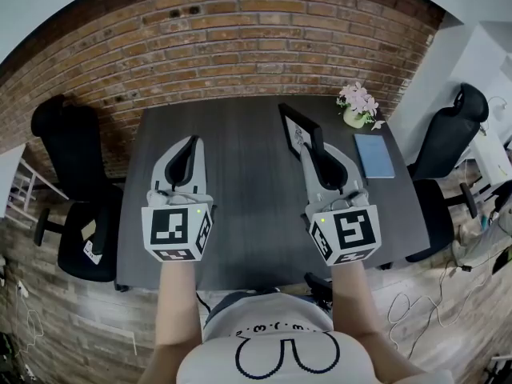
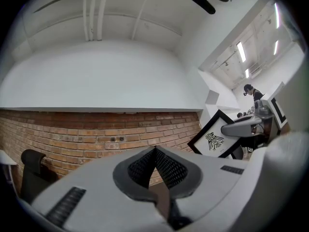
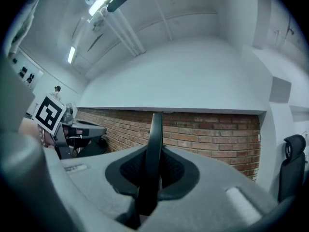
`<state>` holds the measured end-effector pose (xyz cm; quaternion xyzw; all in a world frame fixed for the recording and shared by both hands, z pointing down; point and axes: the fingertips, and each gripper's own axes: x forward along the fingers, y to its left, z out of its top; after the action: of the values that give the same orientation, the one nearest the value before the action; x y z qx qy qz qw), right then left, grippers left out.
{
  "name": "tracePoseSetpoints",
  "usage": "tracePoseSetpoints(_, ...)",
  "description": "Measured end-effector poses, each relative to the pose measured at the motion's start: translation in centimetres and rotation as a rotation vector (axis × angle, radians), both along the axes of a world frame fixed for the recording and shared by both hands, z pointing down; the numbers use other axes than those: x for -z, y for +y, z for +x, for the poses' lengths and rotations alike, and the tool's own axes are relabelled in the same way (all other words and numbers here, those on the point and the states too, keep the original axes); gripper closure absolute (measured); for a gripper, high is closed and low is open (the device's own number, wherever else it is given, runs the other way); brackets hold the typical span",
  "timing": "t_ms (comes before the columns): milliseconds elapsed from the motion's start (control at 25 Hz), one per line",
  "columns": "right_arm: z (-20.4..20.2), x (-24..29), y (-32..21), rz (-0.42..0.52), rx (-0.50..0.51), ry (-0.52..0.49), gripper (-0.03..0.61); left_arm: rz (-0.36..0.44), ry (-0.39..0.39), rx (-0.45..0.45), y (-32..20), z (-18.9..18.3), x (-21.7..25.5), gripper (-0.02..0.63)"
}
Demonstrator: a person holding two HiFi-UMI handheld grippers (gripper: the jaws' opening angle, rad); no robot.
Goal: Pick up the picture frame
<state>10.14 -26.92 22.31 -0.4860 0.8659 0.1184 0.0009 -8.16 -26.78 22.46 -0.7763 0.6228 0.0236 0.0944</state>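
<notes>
The picture frame is black with a white print and stands on edge above the dark grey table. My right gripper is shut on its near edge. In the right gripper view the frame's black edge runs upright between the two pads. The left gripper view shows the frame tilted at the right, off the table, with the right gripper on it. My left gripper hovers over the table's left half, shut with nothing in it.
A pot of pink flowers and a blue notebook sit at the table's far right. Black office chairs stand at the left and right. A brick wall runs behind the table.
</notes>
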Motion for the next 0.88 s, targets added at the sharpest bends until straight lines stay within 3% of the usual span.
tracePoseSetpoints(880,0.14,0.06,0.48,0.000,-0.012,0.003,0.540,0.012,0.005,0.005,0.49,-0.28,0.20,0.615)
